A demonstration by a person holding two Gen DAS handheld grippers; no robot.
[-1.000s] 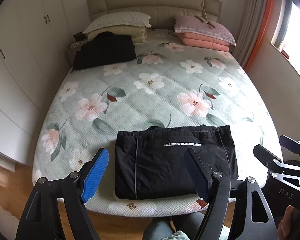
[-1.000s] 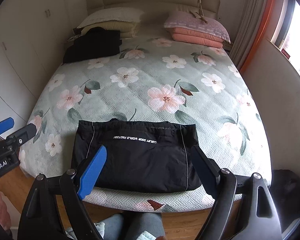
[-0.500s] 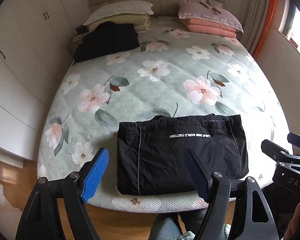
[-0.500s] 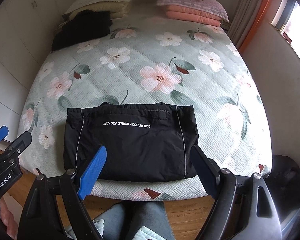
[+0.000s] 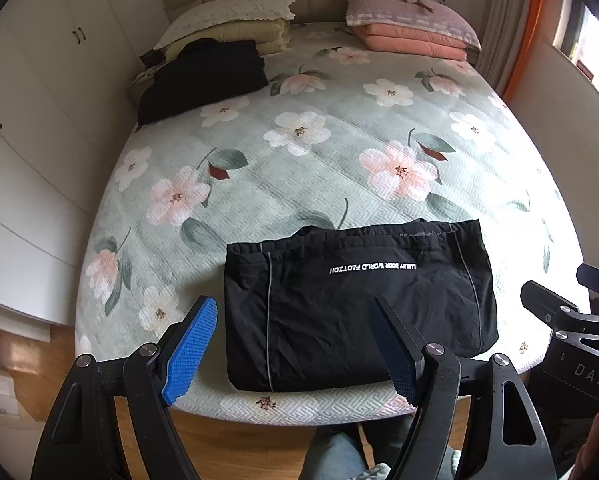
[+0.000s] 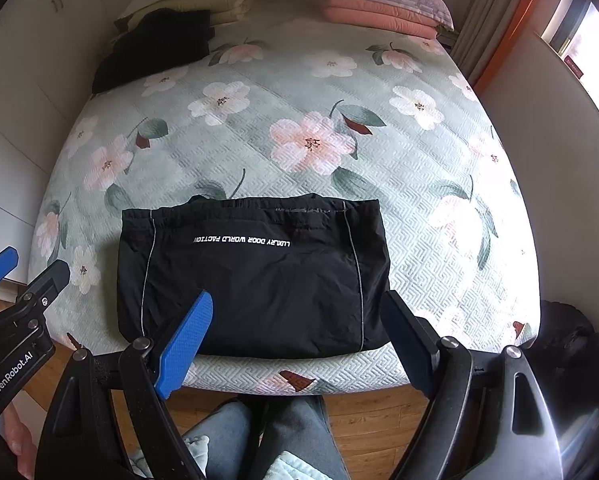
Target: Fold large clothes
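Both hand-held grippers, left (image 5: 295,344) and right (image 6: 299,340), hang spread and empty; we might drag the folded black garment (image 5: 355,300) off the bed (image 5: 299,160) edge.

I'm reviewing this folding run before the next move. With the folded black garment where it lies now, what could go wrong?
The folded black garment lies right at the near edge of the bed; a careless pull toward the person might drag it onto the floor. Both the left gripper and right gripper are open and hold nothing, so a one-layer pinch may undo the fold.
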